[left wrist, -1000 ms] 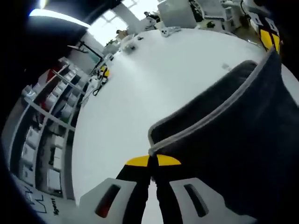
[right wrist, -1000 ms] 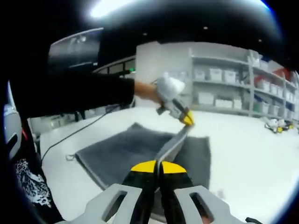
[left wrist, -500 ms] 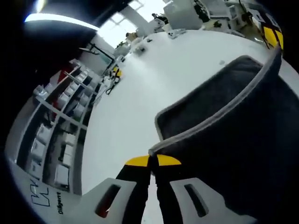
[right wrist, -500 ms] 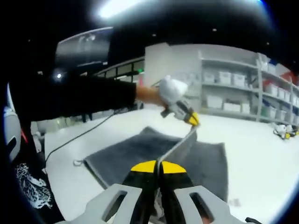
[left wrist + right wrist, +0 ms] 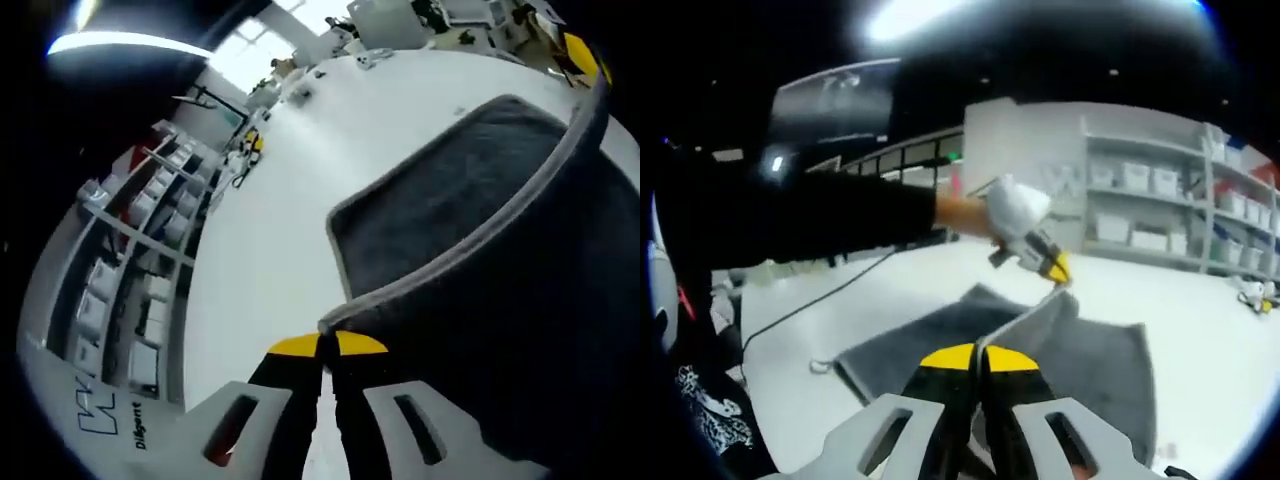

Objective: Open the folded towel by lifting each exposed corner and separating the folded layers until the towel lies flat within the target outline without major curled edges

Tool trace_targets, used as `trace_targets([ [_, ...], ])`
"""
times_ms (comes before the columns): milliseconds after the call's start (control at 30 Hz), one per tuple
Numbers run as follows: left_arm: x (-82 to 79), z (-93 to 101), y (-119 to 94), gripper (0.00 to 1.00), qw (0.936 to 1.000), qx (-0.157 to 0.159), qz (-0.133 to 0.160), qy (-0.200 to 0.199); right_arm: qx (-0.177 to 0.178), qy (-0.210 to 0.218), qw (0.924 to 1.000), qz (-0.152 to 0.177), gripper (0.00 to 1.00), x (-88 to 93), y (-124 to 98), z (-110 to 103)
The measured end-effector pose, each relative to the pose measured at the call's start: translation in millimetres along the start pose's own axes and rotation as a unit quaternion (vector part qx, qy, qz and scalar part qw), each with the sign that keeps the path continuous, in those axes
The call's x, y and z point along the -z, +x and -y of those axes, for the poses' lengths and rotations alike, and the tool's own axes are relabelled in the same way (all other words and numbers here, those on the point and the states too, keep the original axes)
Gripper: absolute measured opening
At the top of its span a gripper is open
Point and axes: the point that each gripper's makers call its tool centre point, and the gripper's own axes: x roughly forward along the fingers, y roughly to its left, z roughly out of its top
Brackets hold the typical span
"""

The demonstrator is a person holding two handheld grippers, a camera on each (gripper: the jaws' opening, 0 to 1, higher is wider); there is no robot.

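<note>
Left gripper view: the left tool (image 5: pixel 327 345) is clenched on the pale hem of the dark grey towel (image 5: pixel 450 200), holding a corner up off the white desk (image 5: pixel 270 230). The raised edge runs taut up to the right tool's yellow tip (image 5: pixel 578 48); the lower layer lies flat on the desk beyond. Storage shelves (image 5: pixel 120 260) line the left.

Right gripper view: the right tool (image 5: pixel 978 356) pinches the same hem. Across the lifted fold, the left tool (image 5: pixel 1055 268) grips the far corner, a black sleeve (image 5: pixel 810 215) behind it. The towel (image 5: pixel 940 335) spreads on the desk below.
</note>
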Motion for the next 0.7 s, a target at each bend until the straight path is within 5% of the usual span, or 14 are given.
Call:
trace_targets([
  [700,24.0,8.4,-35,0.02,0.9997,-0.015,-0.007,-0.016,-0.044,-0.009,0.9990,0.002,0.00,-7.1,21,-37],
])
